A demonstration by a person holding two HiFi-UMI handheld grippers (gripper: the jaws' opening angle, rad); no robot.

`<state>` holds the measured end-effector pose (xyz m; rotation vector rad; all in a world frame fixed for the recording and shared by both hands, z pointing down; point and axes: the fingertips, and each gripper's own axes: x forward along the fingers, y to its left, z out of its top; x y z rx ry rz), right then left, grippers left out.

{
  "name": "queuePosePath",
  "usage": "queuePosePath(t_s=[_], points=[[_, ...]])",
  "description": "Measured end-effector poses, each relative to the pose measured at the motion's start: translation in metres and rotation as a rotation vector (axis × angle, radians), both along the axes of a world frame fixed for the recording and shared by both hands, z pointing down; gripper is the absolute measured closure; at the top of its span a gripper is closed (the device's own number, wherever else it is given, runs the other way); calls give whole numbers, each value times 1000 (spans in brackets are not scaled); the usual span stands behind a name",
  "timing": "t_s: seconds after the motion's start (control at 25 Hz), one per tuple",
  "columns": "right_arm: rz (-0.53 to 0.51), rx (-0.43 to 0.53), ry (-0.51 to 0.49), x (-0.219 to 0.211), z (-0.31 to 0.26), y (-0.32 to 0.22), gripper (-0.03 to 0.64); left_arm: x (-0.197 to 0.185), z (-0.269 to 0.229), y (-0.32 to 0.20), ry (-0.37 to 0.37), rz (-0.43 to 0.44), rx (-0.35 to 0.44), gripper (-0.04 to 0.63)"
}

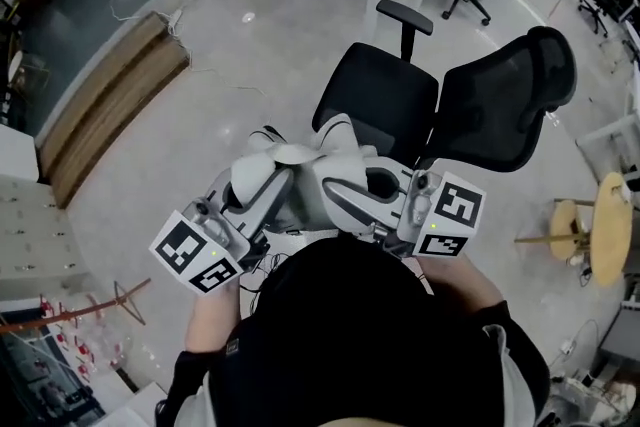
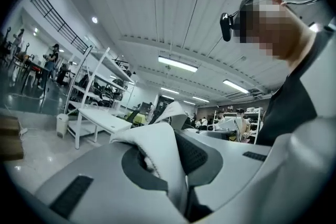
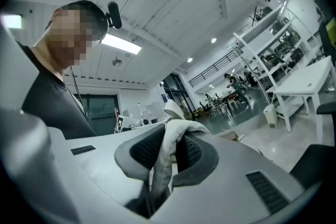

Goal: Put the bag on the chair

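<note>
left tool [image 2: 169, 162]: clamping fold of soft white fabric bag [image 1: 325, 170]
right tool [image 3: 164, 157]: pinching its crumpled cloth
black mesh office chair [image 1: 375, 100]: standing just beyond

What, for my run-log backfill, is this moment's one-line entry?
left gripper: shut on bag | right gripper: shut on bag | bag: held near chair, not on it | chair: seat bare

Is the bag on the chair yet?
Not yet: the left gripper and right gripper both pinch the white bag, holding it up near the black chair.
</note>
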<state>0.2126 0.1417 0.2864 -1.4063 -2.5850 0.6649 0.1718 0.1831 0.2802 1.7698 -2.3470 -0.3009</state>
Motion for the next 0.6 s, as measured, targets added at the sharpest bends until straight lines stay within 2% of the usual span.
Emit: queuePosePath(t_s=[0.16, 0.28, 0.44, 0.6], points=[[-27, 13, -18, -26, -9, -22, 558, -30, -13, -23, -50, -27, 5, 551], [-39, -8, 4, -42, -4, -27, 558, -53, -12, -31, -56, -48, -11, 551], [-29, -50, 58, -55, 9, -32, 558, -66, 3, -36, -15, -42, -35, 551], [-23, -34, 84, -68, 18, -30, 558, -80, 18, -35, 53, -38, -27, 551]])
